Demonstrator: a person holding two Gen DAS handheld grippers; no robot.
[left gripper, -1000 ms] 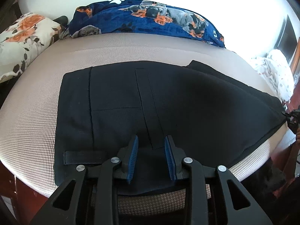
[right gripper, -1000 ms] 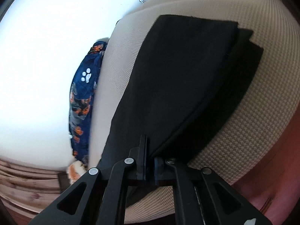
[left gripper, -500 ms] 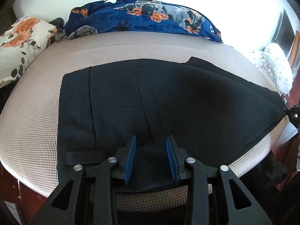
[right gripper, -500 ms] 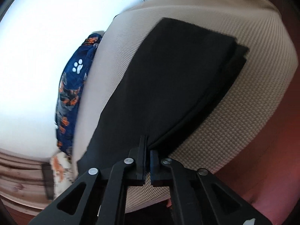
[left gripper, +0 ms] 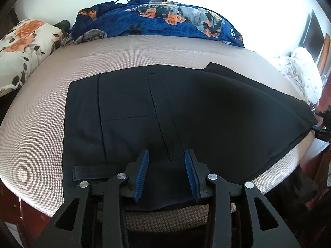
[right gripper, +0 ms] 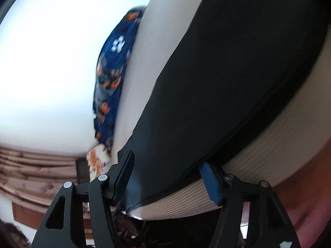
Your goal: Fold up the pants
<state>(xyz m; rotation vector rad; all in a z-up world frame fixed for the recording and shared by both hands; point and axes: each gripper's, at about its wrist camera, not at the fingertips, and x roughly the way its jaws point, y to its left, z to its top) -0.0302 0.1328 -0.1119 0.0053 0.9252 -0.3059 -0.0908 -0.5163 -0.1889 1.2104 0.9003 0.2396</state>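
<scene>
Black pants (left gripper: pixel 206 113) lie folded lengthwise on the beige bed (left gripper: pixel 31 134), waistband to the left and legs running right. My left gripper (left gripper: pixel 166 152) hovers over the near waist edge. Its blue pads (left gripper: pixel 142 171) stand apart and are opening, with the cloth lying flat below them and not pinched. In the right wrist view the pants (right gripper: pixel 227 72) stretch away from the leg end. My right gripper (right gripper: pixel 165 159) is opening wide. The leg end lies between its fingers and the pads do not press on it.
A blue dog-print blanket (left gripper: pixel 165 18) lies along the far side of the bed. A floral pillow (left gripper: pixel 22 47) sits at the left and a white spotted cloth (left gripper: pixel 304 72) at the far right. The near edge of the bed drops to a dark red floor. A curtain (right gripper: pixel 31 165) hangs beyond.
The right gripper, shut on the leg end before, has spread its jaws and let go, and it has swung sideways. The left jaws have widened a little. The pants lie as before.
</scene>
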